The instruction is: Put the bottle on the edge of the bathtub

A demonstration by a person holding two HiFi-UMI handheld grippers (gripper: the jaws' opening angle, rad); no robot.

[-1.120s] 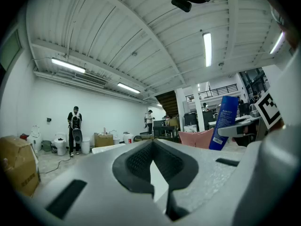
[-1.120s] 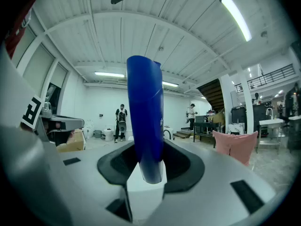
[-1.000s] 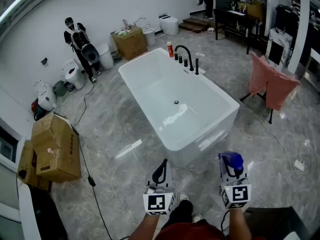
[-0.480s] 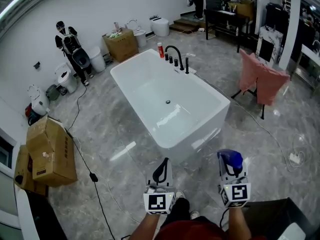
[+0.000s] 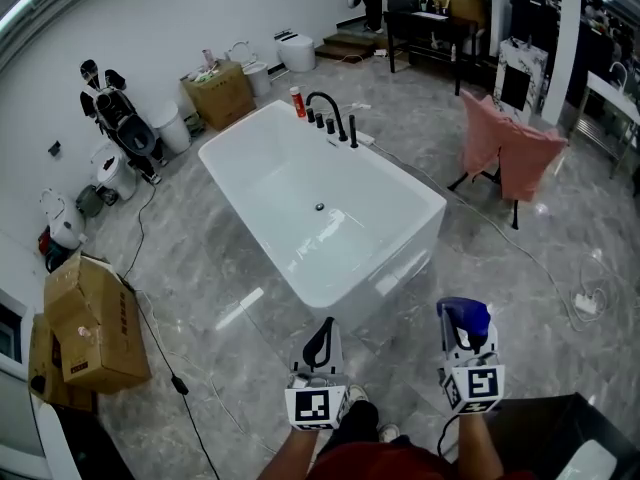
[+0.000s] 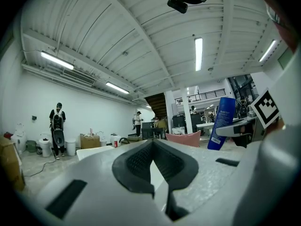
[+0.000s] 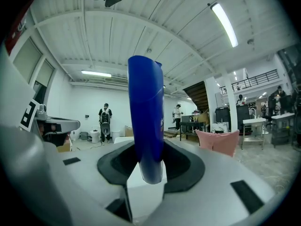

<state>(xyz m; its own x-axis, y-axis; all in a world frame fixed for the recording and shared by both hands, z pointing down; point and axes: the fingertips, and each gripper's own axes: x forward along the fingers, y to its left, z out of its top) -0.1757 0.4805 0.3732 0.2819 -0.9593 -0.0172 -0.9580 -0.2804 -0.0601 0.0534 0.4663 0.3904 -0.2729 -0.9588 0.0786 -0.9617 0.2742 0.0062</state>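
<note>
A tall blue bottle [image 5: 463,318] stands upright between the jaws of my right gripper [image 5: 462,343], which is shut on it at the bottom right of the head view. In the right gripper view the bottle [image 7: 146,126] rises straight up from the pads. My left gripper [image 5: 320,344] is beside it, shut, with nothing held; its pads meet in the left gripper view [image 6: 153,147], where the bottle [image 6: 221,124] shows at the right. The white bathtub [image 5: 400,168] lies ahead on the grey floor, its near end a short way beyond both grippers.
A black faucet [image 5: 325,108] and a small red bottle [image 5: 296,101] stand on the tub's far rim. A chair under a pink cloth [image 5: 505,153] is at the right. Cardboard boxes [image 5: 85,323] and a floor cable [image 5: 170,368] lie left. A person [image 5: 112,108] stands by the wall.
The whole room has slid left and up in the head view. Both grippers keep their place at the bottom of the frame, and the bottle stays gripped.
</note>
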